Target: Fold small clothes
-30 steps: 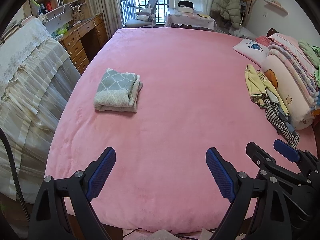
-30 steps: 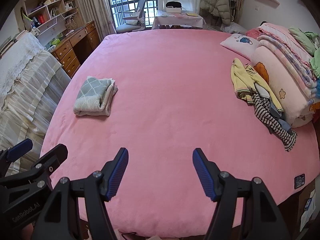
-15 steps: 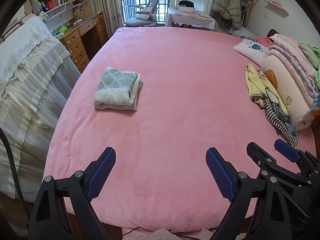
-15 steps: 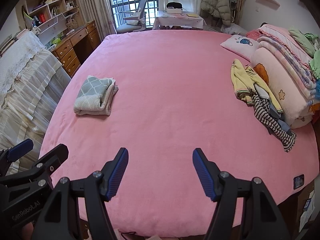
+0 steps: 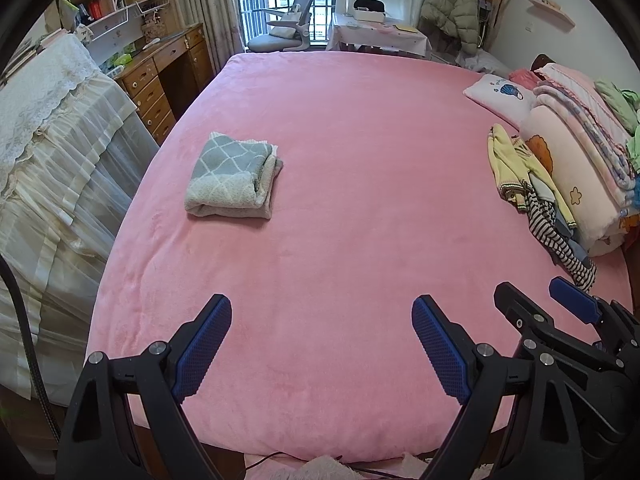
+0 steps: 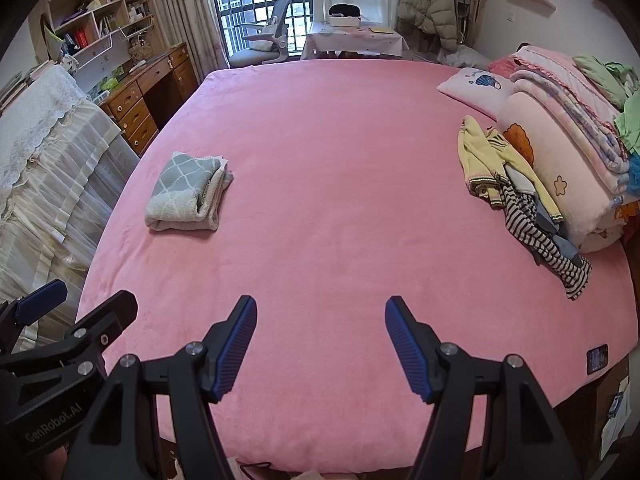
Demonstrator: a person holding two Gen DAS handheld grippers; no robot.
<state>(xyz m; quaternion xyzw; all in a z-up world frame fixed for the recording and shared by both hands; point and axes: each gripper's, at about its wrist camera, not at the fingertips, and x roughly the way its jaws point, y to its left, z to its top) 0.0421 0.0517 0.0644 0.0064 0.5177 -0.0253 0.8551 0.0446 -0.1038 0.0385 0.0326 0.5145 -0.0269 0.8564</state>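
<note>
Spreading across nearly the whole view, the bed [image 5: 360, 184] wears a pink plush cover that reaches its near edge, just under both claws. Against its right side leans a stack of folded blankets [image 6: 560, 152], with a small pink pillow [image 5: 500, 94] beyond it. At the foot of that stack lies a loose heap of small clothes [image 6: 516, 184], a yellow garment on top and a black-and-white striped one [image 5: 556, 236] trailing toward the near edge. On the left half of the bed sits a folded grey piece with a white diamond pattern [image 5: 232, 180], well apart from the heap. The left claw [image 5: 322, 312] hovers over the near edge with its blue pads spread wide, holding nothing; the folded piece lies ahead and to its left. The right claw [image 6: 320, 312] is likewise spread and empty, with the heap ahead to its right, well apart.
</note>
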